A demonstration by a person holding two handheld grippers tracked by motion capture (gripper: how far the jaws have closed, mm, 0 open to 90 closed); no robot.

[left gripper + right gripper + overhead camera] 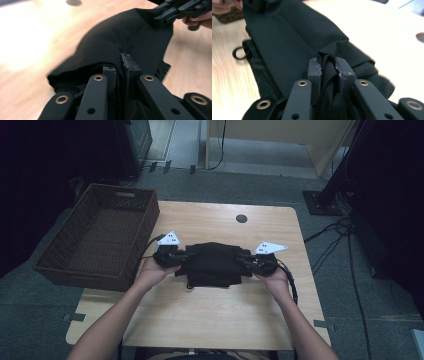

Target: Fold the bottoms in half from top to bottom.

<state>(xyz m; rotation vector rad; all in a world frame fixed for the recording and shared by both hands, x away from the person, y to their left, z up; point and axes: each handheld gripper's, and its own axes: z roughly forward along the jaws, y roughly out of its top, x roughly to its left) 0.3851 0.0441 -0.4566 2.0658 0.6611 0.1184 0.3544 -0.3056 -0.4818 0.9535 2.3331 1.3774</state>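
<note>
Now I have the folded black garment (212, 264) pinched at both ends: my left gripper (176, 256) is clamped on a bunched fold at its left edge, my right gripper (244, 259) on a gathered fold at its right edge, cloth squeezed between the pads in both gripper views. It sits mid-table on the wooden table (210, 315), just right of the wicker basket (95, 237), which holds nothing I can see. I judge the folding is largely done and the transfer into the basket is what remains. The bundle's long axis runs left to right between my grippers; a small loop (238, 53) dangles at its near edge.
</note>
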